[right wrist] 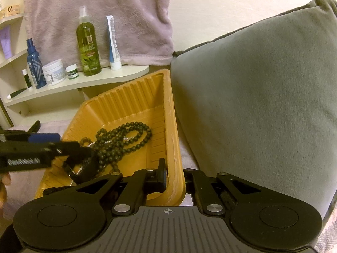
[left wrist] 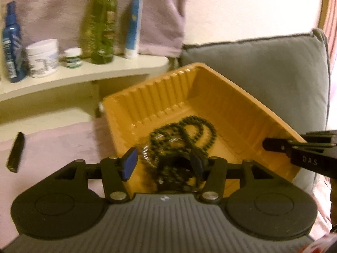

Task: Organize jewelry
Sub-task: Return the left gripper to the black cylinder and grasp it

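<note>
Pillow (right wrist: 263, 105) props the tray (right wrist: 134, 97) on its right side, so the tray sits tilted on the bed. If the right tool (right wrist: 174, 177) lets go or tugs, the tray can tip or slide and spill everything.

Right tool is clamped on the tray's near right rim, one finger inside the wall, one outside (thin plastic rim, could flex or pop out of the grip).

Jewelry is in the tray: a dark bead necklace (right wrist: 124, 139) piled in loops with a silvery chain (left wrist: 147, 154) mixed in. Main risk is a tangle, since lifting one piece likely drags the other along or snags it.

Left tool (left wrist: 164, 164) is partly open over the near end of the pile, with a dark ring-shaped piece (left wrist: 179, 164) between its fingers. Can't tell if it's actually gripped. A loose hold means it drops back or falls outside the tray.
</note>
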